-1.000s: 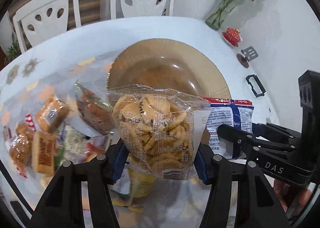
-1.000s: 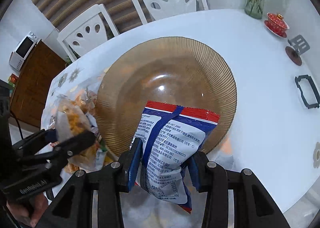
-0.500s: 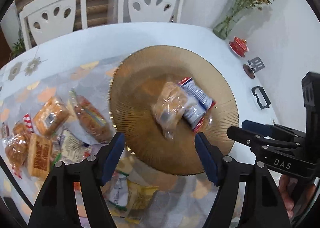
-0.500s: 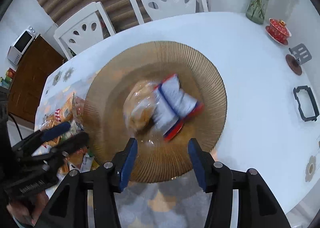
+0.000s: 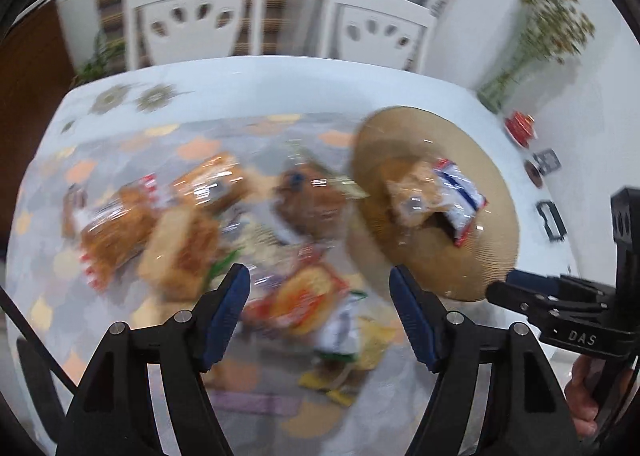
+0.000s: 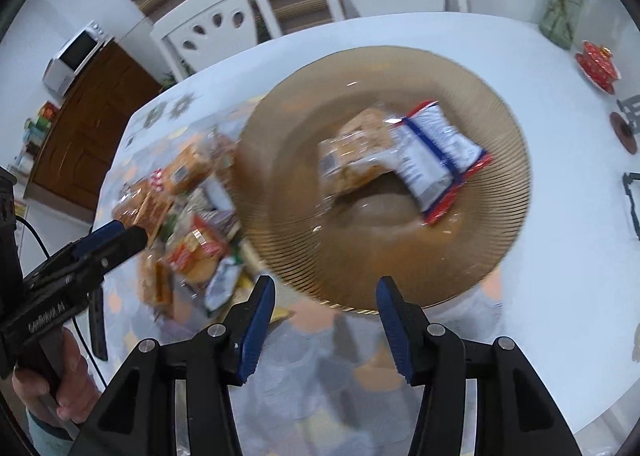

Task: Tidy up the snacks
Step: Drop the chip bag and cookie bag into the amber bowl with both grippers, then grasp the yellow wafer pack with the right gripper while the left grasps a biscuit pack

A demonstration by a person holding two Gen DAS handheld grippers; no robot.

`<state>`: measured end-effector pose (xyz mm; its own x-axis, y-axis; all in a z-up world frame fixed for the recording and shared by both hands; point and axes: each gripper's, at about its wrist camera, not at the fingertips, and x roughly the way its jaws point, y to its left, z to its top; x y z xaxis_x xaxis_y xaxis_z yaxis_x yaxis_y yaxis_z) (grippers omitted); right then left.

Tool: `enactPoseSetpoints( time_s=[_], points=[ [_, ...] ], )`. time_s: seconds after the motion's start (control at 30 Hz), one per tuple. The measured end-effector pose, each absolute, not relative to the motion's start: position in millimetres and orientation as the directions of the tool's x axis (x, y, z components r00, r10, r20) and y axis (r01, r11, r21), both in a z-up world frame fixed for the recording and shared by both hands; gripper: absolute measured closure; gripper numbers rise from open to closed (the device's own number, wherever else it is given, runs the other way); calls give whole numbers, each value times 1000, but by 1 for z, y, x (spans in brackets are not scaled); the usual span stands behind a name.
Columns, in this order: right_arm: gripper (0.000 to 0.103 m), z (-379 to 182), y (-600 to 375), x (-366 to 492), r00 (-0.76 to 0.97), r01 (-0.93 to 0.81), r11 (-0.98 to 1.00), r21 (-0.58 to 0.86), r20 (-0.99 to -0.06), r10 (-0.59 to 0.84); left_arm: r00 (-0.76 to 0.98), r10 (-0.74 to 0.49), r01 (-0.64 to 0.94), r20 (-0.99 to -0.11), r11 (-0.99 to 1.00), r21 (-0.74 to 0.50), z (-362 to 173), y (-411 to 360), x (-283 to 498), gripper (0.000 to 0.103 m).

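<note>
Left tongs (image 5: 320, 308) wide open, empty, above loose snack pile (image 5: 192, 224) on table (image 5: 240, 88); view blurred. Right tongs (image 6: 326, 320) wide open, empty, near front rim of ribbed amber plate (image 6: 400, 268). Clear cracker bag (image 6: 356, 152) and blue-white packet (image 6: 436, 156) lie touching, side by side, in plate centre

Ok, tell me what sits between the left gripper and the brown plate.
Left wrist view: blurred loose snack packets on the patterned mat lie between the open left gripper and the plate.
</note>
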<state>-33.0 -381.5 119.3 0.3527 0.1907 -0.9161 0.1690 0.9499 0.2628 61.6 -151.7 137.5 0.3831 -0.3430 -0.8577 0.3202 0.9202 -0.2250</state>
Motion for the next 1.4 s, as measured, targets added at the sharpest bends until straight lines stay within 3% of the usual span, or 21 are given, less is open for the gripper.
enactPoseSetpoints(
  time_s=[0.23,0.63,0.9,1.07,1.4],
  points=[
    [52,113,-344,-35,321,127,948,291,-916,239,405,-296,178,-865,953,-243,129,-82,60,32],
    [52,81,-294,-40,222,110,938,329,-928,300,348,-247,79,-904,969,-234,92,-20,52,32],
    [52,44,-289,-42,147,216,889,403,-914,379,260,-345,124,-902,938,-323,68,-22,49,32],
    [50,27,-295,-43,129,291,866,406,-914,386,224,-349,176,-910,933,-314,54,-37,54,32],
    [47,11,-278,-24,131,324,881,345,-939,319,158,-362,222,-919,920,-324,29,-50,70,32]
  ],
)
